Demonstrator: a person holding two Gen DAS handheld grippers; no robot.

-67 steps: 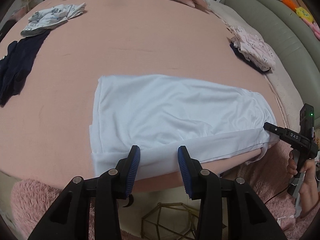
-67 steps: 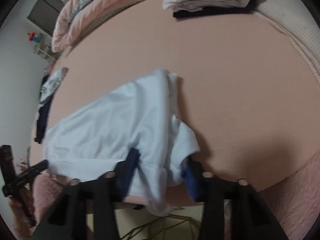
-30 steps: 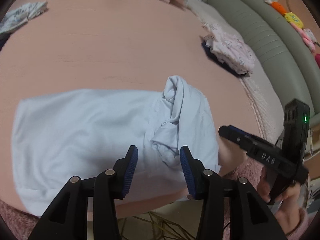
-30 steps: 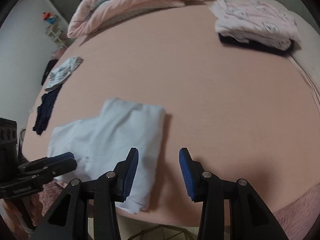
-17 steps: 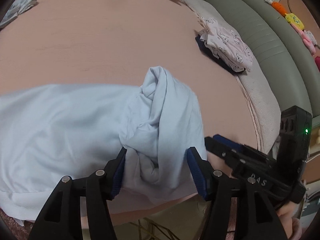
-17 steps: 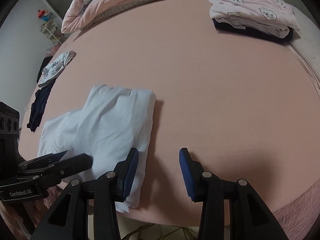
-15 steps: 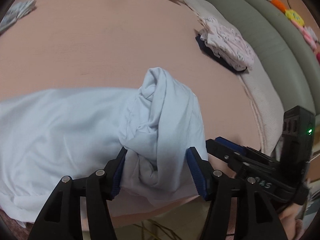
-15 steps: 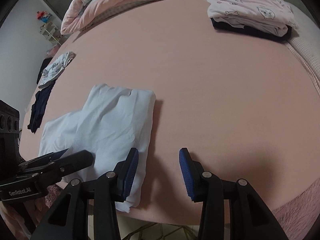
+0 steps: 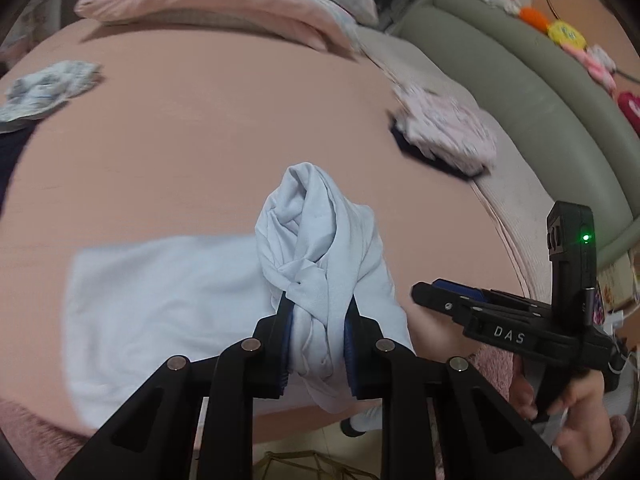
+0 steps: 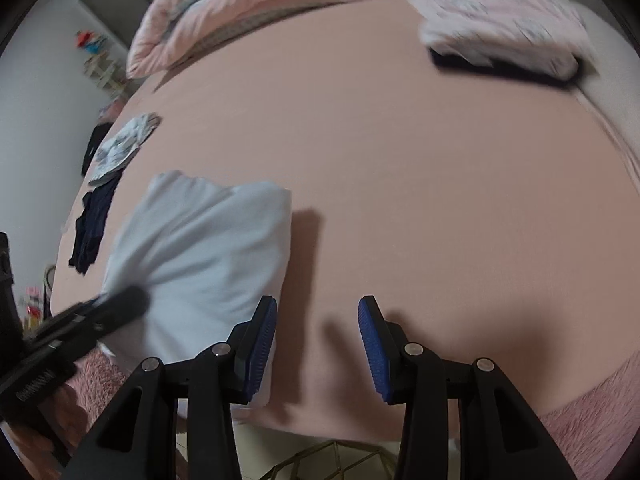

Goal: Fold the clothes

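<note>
Left wrist view: we had the left gripper [image 9: 318,342] clamped on the bunched white garment [image 9: 168,300] at the bed's [image 9: 200,136] near edge; soft, light. Right gripper [image 10: 317,346] gaped, empty. Flat hems seemed better holds.

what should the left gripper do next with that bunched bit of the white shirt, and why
Probably carry it leftward over the flat part and lay it down. The left gripper is shut on a twisted bunch of the white shirt at the bed's near edge, while the right gripper hangs open over the pink sheet, holding nothing.
</note>
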